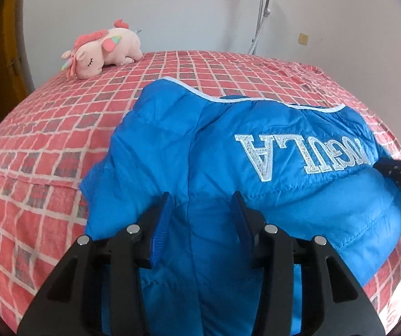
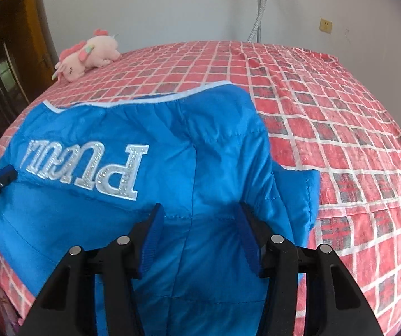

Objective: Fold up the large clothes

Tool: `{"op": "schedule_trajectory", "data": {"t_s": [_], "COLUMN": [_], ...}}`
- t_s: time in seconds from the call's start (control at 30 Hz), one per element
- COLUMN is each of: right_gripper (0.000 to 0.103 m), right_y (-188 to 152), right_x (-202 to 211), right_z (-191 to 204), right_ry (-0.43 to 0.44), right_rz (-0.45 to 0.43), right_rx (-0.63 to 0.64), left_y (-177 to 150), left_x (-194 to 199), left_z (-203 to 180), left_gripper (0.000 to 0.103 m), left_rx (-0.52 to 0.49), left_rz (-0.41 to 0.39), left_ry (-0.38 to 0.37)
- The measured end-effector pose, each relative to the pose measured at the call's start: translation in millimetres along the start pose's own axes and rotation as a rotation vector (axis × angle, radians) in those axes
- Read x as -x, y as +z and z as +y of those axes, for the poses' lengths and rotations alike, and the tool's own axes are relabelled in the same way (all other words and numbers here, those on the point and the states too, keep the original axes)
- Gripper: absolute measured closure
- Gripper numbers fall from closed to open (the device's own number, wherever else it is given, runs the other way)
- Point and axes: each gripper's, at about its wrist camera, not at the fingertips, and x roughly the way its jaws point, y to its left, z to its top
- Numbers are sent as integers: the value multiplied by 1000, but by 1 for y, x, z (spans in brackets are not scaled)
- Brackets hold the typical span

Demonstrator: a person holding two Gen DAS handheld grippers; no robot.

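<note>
With both the left gripper (image 1: 200, 204) and right gripper (image 2: 200, 215) spread astride the blue padded jacket (image 1: 228, 154), not visibly pinching, its slippery fabric could slide off the bed (image 1: 46, 140).

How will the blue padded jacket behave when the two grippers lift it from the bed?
The blue jacket looks quilted and puffy, so probably light for its size. It creases and drapes over the bed, so it likely sags between grips. Its smooth shell may slip.
</note>
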Motion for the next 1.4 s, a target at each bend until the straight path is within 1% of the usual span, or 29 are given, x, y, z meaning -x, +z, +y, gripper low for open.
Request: {"op": "schedule_trajectory", "data": {"t_s": [0.17, 0.3, 0.5, 0.8, 0.97, 1.13, 1.27, 1.4], "right_gripper": [50, 50, 50, 50, 49, 49, 49, 48], "right_y": [-5, -5, -6, -2, 1, 4, 5, 4], "right_x": [-6, -8, -7, -1, 7, 20, 33, 40], "right_z": [1, 2, 3, 7, 9, 7, 4, 0], "right_ry": [-13, -22, -27, -48, -49, -22, -34, -48], "right_rz": [-34, -45, -58, -48, -39, -39, -52, -56], "right_rx": [-13, -17, -20, -10, -9, -25, -25, -21], "left_y": [-3, -3, -3, -2, -1, 1, 3, 5], "left_x": [-4, -5, -4, 3, 12, 23, 33, 43], "left_z": [3, 4, 0, -7, -10, -13, -10, -1], "left_gripper": [59, 59, 59, 59, 55, 49, 43, 40], "left_rx": [20, 33, 36, 22, 11, -6, -14, -5], "left_rz": [-12, -11, -10, -1, 1, -7, -25, -34], "left_ry": [-17, -24, -8, 39, 51, 65, 88, 114]}}
